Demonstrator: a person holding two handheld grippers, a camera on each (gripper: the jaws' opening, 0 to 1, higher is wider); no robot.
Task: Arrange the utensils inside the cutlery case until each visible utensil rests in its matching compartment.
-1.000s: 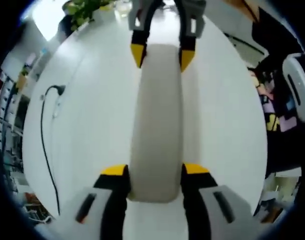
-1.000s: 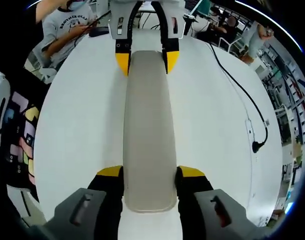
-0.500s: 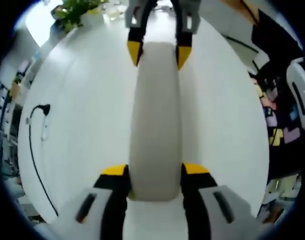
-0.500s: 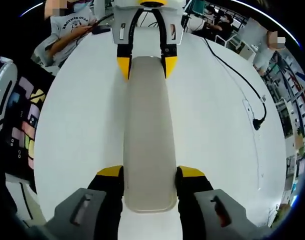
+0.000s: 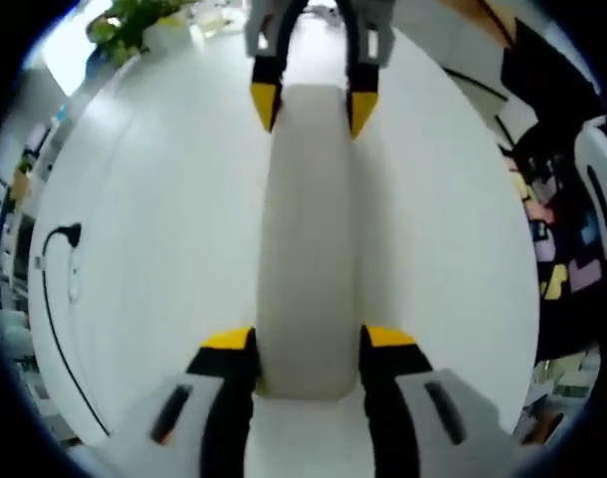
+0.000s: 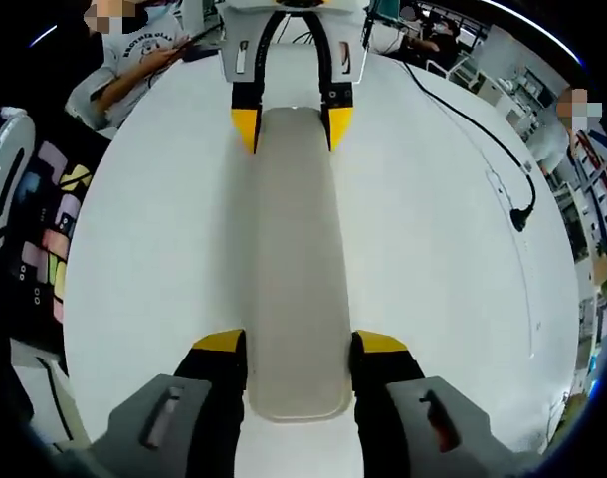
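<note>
Closed beige cutlery case (image 5: 309, 239) lies lengthwise on white desk (image 5: 164, 249) | left claw (image 5: 309, 344) grasps its near end; right claw (image 6: 298, 349) grasps the opposite end | right gripper view adds a seated person (image 6: 124, 65); left gripper view adds a plant (image 5: 124, 22) | utensils hidden inside case; black cable (image 6: 483, 129) at desk edge
</note>
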